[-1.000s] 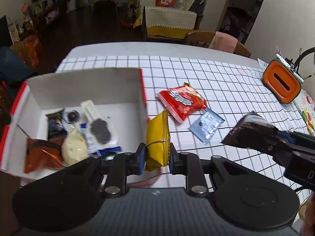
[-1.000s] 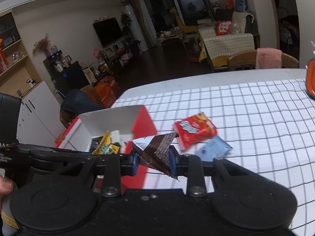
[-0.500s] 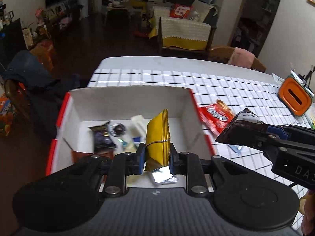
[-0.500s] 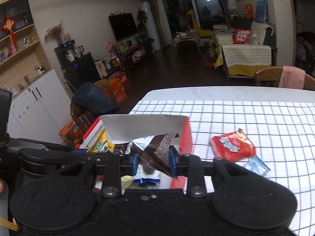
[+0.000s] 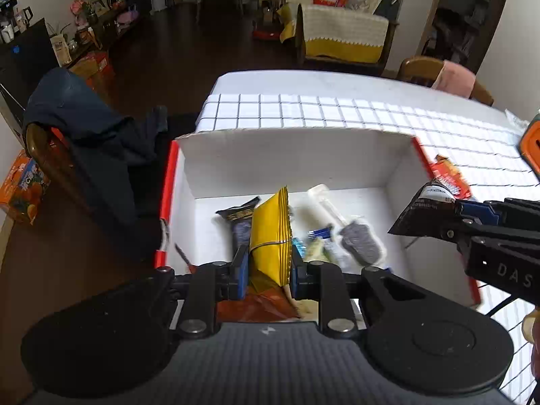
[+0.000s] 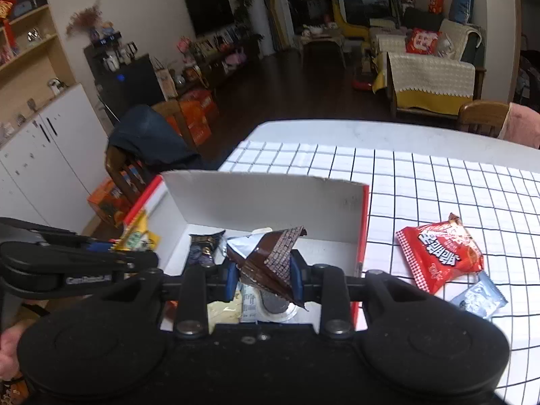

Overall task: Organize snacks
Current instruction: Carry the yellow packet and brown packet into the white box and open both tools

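Note:
My left gripper point(image 5: 266, 268) is shut on a yellow snack packet point(image 5: 271, 233), held over the white box with red rims point(image 5: 297, 155). My right gripper point(image 6: 262, 278) is shut on a brown chocolate wrapper point(image 6: 273, 260), above the box point(image 6: 263, 199) near its right side. In the left wrist view the right gripper point(image 5: 438, 217) comes in from the right with the brown wrapper point(image 5: 418, 214). Several snacks lie on the box floor, among them a dark packet point(image 5: 241, 221) and a clear wrapper with a dark biscuit point(image 5: 357, 239). A red packet point(image 6: 438, 253) and a small blue-grey sachet point(image 6: 479, 298) lie on the checked tablecloth.
The table's left edge runs just beyond the box, with a chair draped in a dark jacket point(image 5: 94, 148) beside it. An orange container point(image 5: 531, 145) stands at the far right of the table. Open checked tablecloth point(image 6: 438, 182) stretches behind and right of the box.
Both grippers have travelled left from over the tablecloth to above the box, each still holding its packet. The red packet and sachet stayed on the cloth.

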`<state>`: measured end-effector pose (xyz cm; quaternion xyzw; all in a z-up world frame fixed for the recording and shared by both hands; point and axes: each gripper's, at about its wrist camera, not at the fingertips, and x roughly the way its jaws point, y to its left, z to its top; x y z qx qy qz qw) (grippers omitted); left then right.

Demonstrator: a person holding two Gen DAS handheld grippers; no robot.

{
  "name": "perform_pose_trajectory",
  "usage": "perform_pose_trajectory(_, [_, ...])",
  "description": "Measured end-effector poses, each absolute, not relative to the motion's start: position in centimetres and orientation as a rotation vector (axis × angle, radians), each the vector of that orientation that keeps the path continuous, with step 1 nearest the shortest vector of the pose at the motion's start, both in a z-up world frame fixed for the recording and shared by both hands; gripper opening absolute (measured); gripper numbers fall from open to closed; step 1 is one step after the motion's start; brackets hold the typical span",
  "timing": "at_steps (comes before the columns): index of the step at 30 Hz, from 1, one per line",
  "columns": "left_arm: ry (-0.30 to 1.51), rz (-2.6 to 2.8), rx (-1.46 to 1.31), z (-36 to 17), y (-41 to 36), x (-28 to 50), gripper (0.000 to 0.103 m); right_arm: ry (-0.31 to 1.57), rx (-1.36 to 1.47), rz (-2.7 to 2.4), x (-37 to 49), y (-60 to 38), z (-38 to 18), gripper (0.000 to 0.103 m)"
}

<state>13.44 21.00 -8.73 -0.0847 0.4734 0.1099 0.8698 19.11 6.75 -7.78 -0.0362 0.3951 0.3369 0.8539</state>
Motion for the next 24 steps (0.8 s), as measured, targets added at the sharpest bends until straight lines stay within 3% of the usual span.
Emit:
perform_pose_trajectory(18, [1.125,0.216,-0.110,-13.5,21.8,16.1,0.023,0.924,-0.114,0.692,20.3,10.2,-11.8,0.030])
perform_pose_trajectory(24, [1.128,0.214,-0.117,-13.8,21.7,16.0,0.023,0.942,-0.134,0.699,19.9,10.2,-11.7,0.035])
